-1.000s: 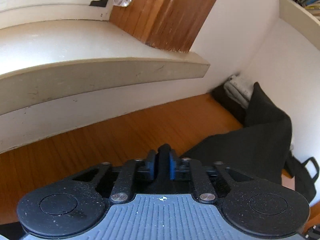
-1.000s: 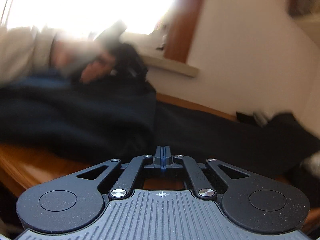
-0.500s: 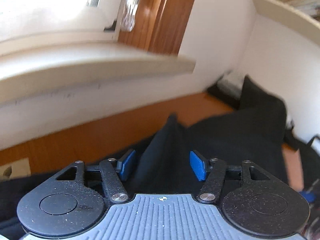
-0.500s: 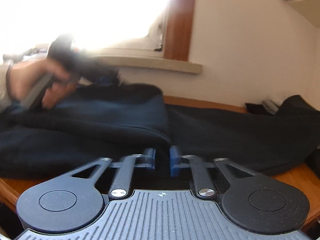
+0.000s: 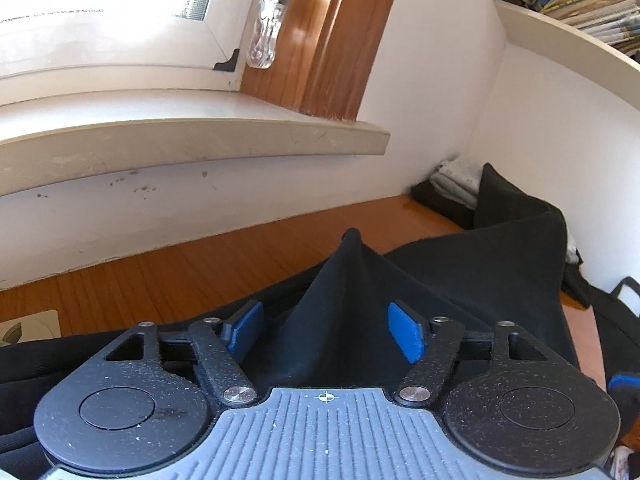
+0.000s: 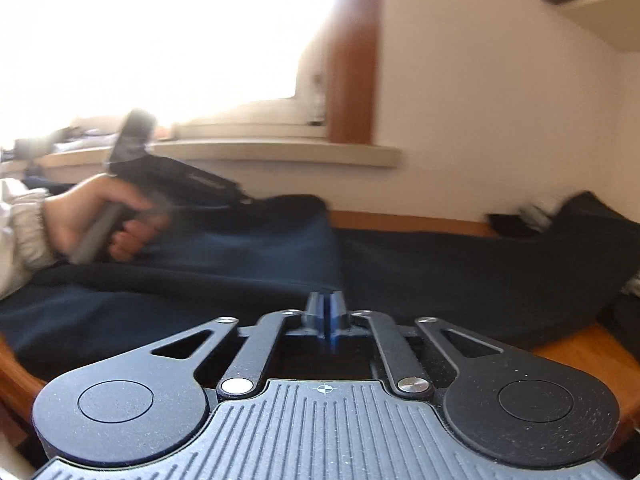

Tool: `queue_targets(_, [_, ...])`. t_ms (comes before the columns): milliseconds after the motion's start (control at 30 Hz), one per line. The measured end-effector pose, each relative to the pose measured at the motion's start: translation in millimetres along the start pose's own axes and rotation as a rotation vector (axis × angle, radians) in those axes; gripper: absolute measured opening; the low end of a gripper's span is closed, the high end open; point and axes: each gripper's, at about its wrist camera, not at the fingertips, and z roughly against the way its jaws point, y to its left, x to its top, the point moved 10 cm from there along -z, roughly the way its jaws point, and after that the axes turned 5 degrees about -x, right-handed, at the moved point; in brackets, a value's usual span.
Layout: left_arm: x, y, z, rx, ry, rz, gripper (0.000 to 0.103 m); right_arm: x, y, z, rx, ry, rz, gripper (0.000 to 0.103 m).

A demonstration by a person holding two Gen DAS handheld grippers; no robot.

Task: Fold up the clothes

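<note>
Both grippers opening, dark garment [image 5: 344,320] peaked between left gripper [image 5: 325,330] pads

Left hand-held gripper [image 5: 325,330] opening wide; right hand-held gripper [image 6: 325,308] parting slightly.

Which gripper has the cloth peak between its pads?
The left gripper: its opening jaws flank the dark cloth peak without pressing; the right gripper, jaws barely opening, holds nothing.

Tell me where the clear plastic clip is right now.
In the left wrist view, the clear plastic clip hangs at upper centre, just right of the window frame and left of the wooden panel, above the windowsill.
</note>
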Motion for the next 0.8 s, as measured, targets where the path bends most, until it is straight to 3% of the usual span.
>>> queue_targets(33, [0.3, -0.3, -0.2, 0.001, 0.001, -0.001, 0.074, -1.5, 6.1, -4.9, -0.002, 0.016, 0.040, 0.026])
queue_targets(100, [1.2, -0.7, 0.1, 0.001, -0.002, -0.003, 0.074, -9.4, 6.8, -19.2, -0.043, 0.042, 0.119, 0.028])
queue_targets(200, [1.2, -2.6, 0.4, -0.006, -0.003, -0.012, 0.077, -13.4, -16.1, -31.0, -0.066, 0.055, 0.002, 0.039])
queue_targets(333, [-1.3, -7.7, -2.7, -0.017, 0.023, -0.041, 0.079, -9.8, -18.1, -30.3, 0.005, 0.002, -0.106, 0.039])
queue_targets(533, [-2.1, -9.6, -2.7, -0.015, 0.022, -0.053, 0.079, 9.7, 4.0, -40.3, 0.027, -0.035, -0.046, 0.048])
queue_targets(633, [-1.6, -9.8, -2.2, -0.012, 0.018, -0.055, 0.080, 13.7, 6.0, -48.8, 0.000, -0.013, -0.015, 0.046])
queue_targets(667, [-1.4, -9.9, -2.4, -0.011, 0.018, -0.057, 0.080, 12.7, 2.9, -52.1, -0.013, -0.001, -0.022, 0.042])
queue_targets(733, [-1.4, -9.7, -2.3, -0.009, 0.017, -0.057, 0.080, 7.2, -8.3, -48.3, -0.025, 0.012, -0.097, 0.022])
queue_targets(800, [-1.4, -8.6, -1.8, -0.007, 0.014, -0.052, 0.080, 0.3, -21.3, -40.7, -0.032, 0.020, -0.191, 0.019])
